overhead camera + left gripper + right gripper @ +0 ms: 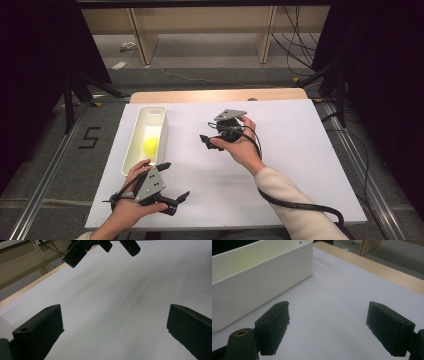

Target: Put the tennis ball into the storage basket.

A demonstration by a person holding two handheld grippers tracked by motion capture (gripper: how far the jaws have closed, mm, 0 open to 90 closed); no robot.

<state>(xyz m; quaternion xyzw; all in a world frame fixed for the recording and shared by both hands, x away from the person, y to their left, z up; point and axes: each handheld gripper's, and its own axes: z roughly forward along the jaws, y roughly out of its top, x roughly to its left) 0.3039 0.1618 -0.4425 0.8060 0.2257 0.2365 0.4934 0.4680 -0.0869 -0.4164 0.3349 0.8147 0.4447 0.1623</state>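
Observation:
A small yellow ball (151, 145) lies inside a long white bin (135, 134) on the left part of the white table top (290, 150). My left gripper (175, 180) is held low near the front left, just below the bin's near end. Its jaws are open over bare table (115, 325). My right gripper (207, 133) hovers over the middle of the table and points left toward the bin. It is open with nothing between the jaws (328, 325). The bin's side wall (262, 285) stands close ahead on the left, with a yellow-green glow inside.
The table's wooden far edge (215, 95) runs behind the white sheet. A black cable (300, 205) trails from the right gripper along the sleeve. The right gripper's jaws (100, 247) show at the top of the left gripper view. Shelving and floor cables lie beyond the table.

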